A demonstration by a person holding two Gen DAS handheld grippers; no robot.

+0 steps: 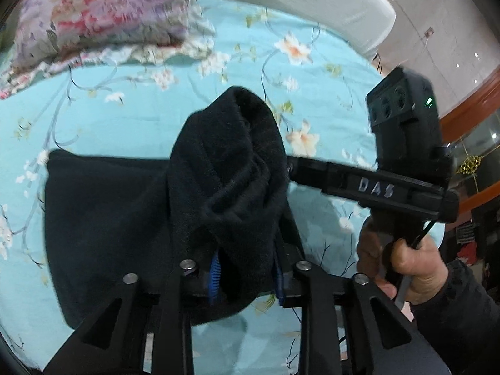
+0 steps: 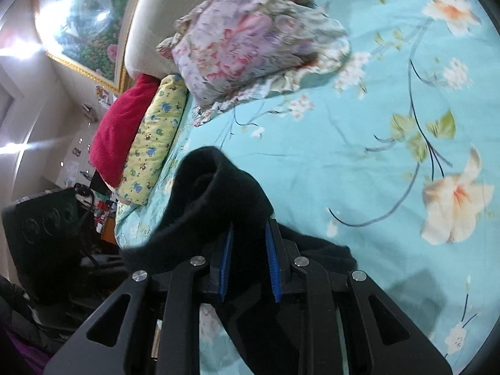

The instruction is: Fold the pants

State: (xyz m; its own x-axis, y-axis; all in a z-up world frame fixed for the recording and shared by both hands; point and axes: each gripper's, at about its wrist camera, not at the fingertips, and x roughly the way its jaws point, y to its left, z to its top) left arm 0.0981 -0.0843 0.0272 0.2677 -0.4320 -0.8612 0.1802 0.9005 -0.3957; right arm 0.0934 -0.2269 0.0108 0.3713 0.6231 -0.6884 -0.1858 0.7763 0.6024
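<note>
Two grippers hold the black pants over a turquoise flowered bedsheet: we see our left gripper with its blue pads closed on a bunched fold, the rest of the cloth lying flat on the sheet to the left. To the right, a hand holds our right gripper, likewise clamped on pants fabric. A floral quilt lies far off.

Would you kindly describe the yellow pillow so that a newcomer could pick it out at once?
Start from the bed with the turquoise floral sheet and go to its head end. Beside the lilac flowered quilt lies the yellow pillow, pressed against a red plush cushion. It alone is pale yellow with small cartoon prints.
</note>
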